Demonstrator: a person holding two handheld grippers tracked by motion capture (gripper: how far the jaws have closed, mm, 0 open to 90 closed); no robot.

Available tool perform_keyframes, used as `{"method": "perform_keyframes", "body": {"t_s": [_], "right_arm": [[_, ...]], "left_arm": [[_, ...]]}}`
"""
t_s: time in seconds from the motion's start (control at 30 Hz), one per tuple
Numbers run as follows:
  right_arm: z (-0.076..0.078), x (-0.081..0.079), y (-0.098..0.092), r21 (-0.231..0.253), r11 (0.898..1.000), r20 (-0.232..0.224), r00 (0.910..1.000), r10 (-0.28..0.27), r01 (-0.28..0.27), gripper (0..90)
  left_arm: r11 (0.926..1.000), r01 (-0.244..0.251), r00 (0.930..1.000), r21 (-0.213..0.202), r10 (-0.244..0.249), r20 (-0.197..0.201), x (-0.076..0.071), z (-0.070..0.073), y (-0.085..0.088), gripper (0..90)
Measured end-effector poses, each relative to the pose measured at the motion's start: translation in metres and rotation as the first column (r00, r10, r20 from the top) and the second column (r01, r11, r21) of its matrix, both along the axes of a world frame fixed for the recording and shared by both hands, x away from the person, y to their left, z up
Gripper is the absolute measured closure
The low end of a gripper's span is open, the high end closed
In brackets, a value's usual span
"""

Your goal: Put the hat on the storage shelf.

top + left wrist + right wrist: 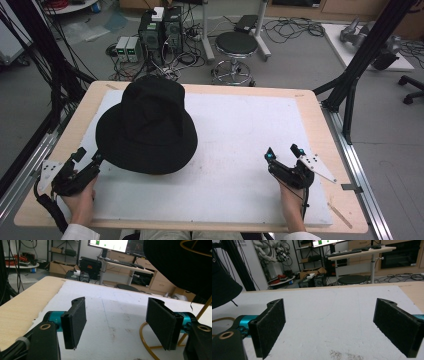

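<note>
No writing is legible on the hat, which sits on a gold stand at ten o'clock on the table. The left gripper gapes wide just beside its brim at seven o'clock, gripping nothing. The right gripper, equally wide and empty, rests at four o'clock.

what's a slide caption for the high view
Black fabric bucket hat on white table mat, open tongs left and right.

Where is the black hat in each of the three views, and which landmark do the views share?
High view: the black hat sits left of centre, above the left gripper.
Left gripper view: the hat fills the upper right corner, on a gold wire stand.
Right gripper view: its brim shows at the left edge.
Shared landmark: the white mat.
</note>
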State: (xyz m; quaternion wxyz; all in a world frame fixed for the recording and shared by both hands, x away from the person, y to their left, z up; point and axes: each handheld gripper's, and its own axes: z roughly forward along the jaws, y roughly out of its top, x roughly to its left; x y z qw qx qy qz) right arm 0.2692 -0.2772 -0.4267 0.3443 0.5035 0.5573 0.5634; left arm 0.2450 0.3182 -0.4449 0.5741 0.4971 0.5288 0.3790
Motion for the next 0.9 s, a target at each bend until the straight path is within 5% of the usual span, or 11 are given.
{"method": "perform_keyframes", "body": {"t_s": [0.9], "right_arm": [[-0.0021,0.0006,-0.0002,-0.008,1.0,-0.013,0.9999,0.007,-0.007,9.9]], "left_arm": [[0.9999,0.004,1.0,-0.01,-0.004,-0.007,0.0009,-0.0007,0.0025,32.7]]}}
